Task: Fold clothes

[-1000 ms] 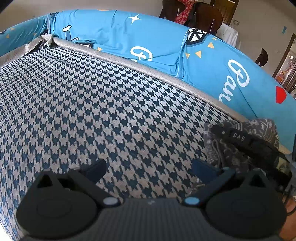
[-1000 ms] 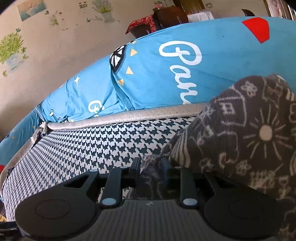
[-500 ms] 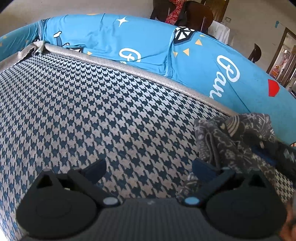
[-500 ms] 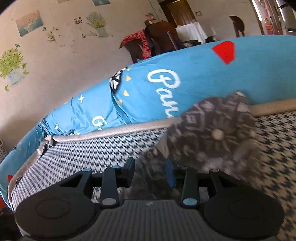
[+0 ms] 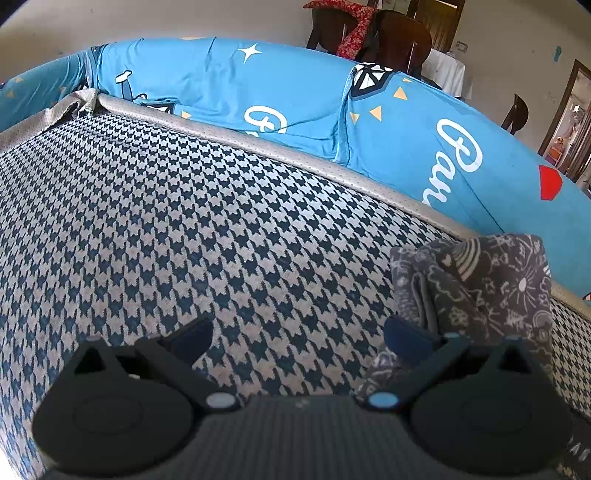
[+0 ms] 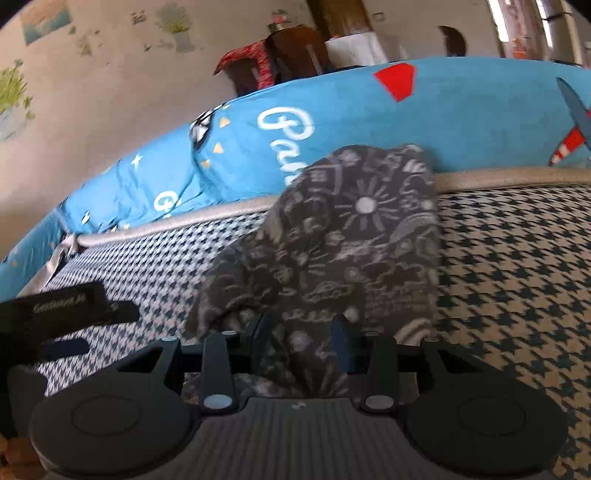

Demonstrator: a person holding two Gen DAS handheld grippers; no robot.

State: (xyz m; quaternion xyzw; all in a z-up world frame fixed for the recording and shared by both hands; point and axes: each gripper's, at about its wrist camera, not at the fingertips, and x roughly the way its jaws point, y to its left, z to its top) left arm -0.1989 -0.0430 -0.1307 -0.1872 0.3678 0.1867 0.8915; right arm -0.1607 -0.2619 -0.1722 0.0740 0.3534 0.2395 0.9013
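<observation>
A dark grey garment (image 6: 351, 229) with white doodle print stands bunched up on the houndstooth sofa seat (image 6: 517, 277). My right gripper (image 6: 300, 332) is shut on its near lower edge, and cloth fills the gap between the fingers. In the left wrist view the same garment (image 5: 480, 284) rises at the right, just behind and touching the right fingertip (image 5: 402, 336). My left gripper (image 5: 297, 334) is open wide over bare seat fabric (image 5: 184, 221), with nothing between its fingers.
A blue printed cover (image 5: 295, 92) drapes the sofa back behind a grey piped seam (image 5: 295, 158). Dark wooden chairs (image 5: 388, 33) and a beige wall stand beyond. The black body of the left tool (image 6: 66, 301) shows at the left edge of the right wrist view.
The right gripper has drawn back with the garment, which now stands further off and more upright. In the left view the garment has come nearer to the right finger.
</observation>
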